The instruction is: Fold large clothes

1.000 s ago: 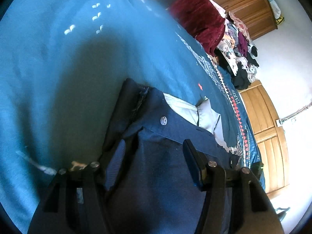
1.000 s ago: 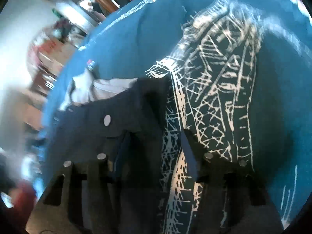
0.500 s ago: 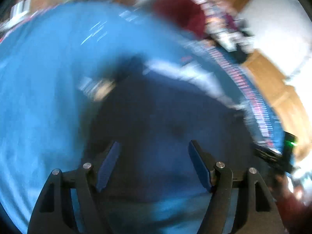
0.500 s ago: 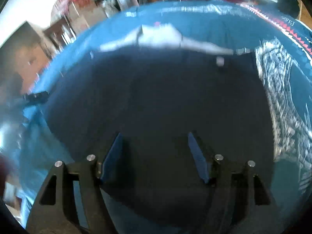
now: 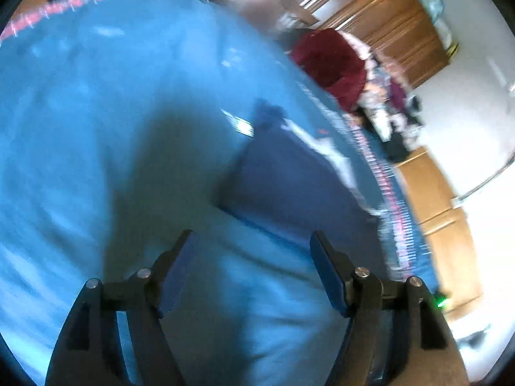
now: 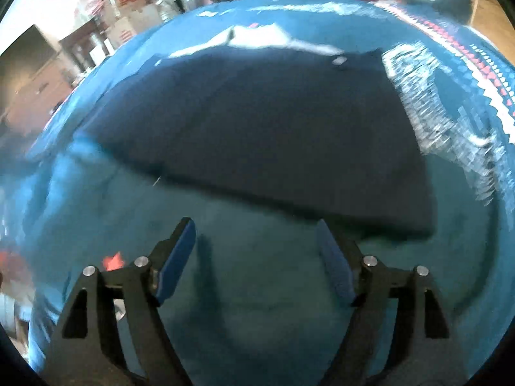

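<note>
Garment's button, right view only

Left wrist cam sits behind the left gripper, looking down and forward over the blue bedspread, with the dark garment ahead to its right and wooden cabinets beyond. Right wrist cam sits behind the right gripper, nearer the same garment, facing its near edge head-on. Both share garment, bedspread and the red pile; both are blurred.
</note>
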`<state>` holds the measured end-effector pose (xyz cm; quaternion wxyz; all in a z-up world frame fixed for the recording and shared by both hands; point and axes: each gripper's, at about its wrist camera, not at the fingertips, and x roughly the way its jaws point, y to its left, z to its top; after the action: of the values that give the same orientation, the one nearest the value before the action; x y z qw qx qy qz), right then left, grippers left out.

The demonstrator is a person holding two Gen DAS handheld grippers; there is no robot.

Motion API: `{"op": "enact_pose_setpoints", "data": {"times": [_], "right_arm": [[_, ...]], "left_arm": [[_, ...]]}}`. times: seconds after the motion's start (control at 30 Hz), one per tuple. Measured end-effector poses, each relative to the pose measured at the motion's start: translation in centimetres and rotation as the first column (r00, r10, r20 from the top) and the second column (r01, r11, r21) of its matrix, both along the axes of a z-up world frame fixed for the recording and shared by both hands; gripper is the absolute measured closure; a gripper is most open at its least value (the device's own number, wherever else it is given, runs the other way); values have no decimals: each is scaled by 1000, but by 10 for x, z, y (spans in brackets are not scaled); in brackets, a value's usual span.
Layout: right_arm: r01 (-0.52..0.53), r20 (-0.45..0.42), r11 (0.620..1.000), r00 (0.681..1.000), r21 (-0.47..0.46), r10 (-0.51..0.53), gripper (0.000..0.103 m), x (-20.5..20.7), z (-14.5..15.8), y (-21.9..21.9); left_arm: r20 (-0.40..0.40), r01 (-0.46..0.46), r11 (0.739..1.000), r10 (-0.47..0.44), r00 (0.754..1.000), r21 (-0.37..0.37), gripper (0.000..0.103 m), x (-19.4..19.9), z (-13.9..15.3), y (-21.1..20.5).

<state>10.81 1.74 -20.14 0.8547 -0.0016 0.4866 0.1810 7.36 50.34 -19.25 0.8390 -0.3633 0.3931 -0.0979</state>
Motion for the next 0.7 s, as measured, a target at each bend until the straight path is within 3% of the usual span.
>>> {"op": "enact_pose_setpoints", "data": {"times": [0.13, 0.27, 0.6, 0.7], "right_arm": [[-2, -32, 1000, 999, -6, 2, 24, -3, -15, 11], [25, -45, 999, 999, 23, -24, 24, 4, -14, 4], [49, -61, 997, 997, 58, -46, 21, 4, -9, 3], [50, -69, 996, 997, 67, -45, 21, 4, -11, -1]], "left_arm": [[-8, -12, 976, 11, 1000, -219, 30, 19, -21, -13], [-62, -106, 947, 91, 994, -303, 30, 32, -39, -3], [-103, -159, 955, 137, 985, -251, 28, 63, -38, -13], [-141, -169, 978, 151, 978, -124, 28, 50, -30, -24]]}}
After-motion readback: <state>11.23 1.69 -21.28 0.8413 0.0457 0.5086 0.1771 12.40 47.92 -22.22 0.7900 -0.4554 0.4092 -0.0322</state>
